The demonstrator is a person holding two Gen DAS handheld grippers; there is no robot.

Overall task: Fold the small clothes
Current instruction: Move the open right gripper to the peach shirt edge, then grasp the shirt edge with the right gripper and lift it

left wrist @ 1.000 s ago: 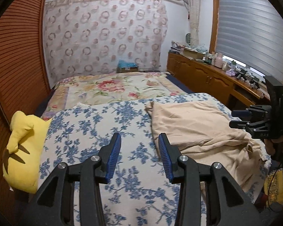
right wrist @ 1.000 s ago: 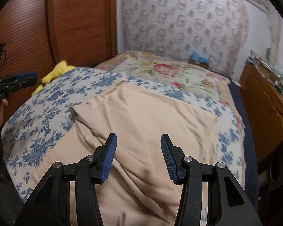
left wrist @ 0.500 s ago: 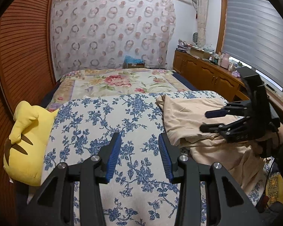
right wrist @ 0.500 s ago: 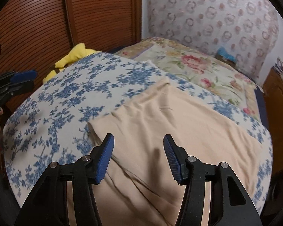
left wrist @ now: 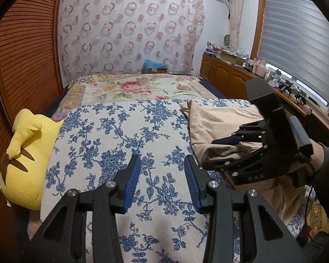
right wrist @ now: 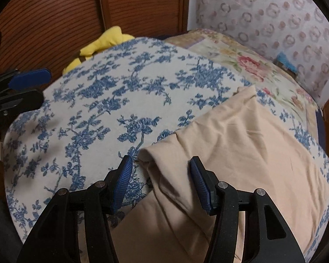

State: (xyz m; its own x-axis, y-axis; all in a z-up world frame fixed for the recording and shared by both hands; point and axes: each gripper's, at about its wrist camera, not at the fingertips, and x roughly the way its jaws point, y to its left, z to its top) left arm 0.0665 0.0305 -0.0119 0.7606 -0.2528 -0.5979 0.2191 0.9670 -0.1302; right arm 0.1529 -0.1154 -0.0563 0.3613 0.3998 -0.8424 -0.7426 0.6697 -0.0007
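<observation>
One beige garment (right wrist: pixel 241 153) lies on the bed, on the blue-flowered cover (left wrist: pixel 120 135) toward its right edge and near corner. It's plain, soft, matte fabric w/ no print; loosely spread, w/ shallow creases, a folded-over lip along its left edge and a rounded, doubled-up corner sticking out toward the middle of the cover. Part of it drapes over the near edge of the bed.

Right gripper (right wrist: pixel 161 180) hangs over that rounded corner, jaws apart; the cloth corner sits between the blue pads but they don't press on it, so nothing's grasped. Left gripper (left wrist: pixel 162 184) hovers over bare cover left of the garment, jaws parted, empty, apart from the cloth.

A yellow plush (left wrist: pixel 24 153) sits at the cover's left edge, vs. the wood slatted wall. A pink-flowered quilt (left wrist: pixel 138 87) covers the far end of the bed.
</observation>
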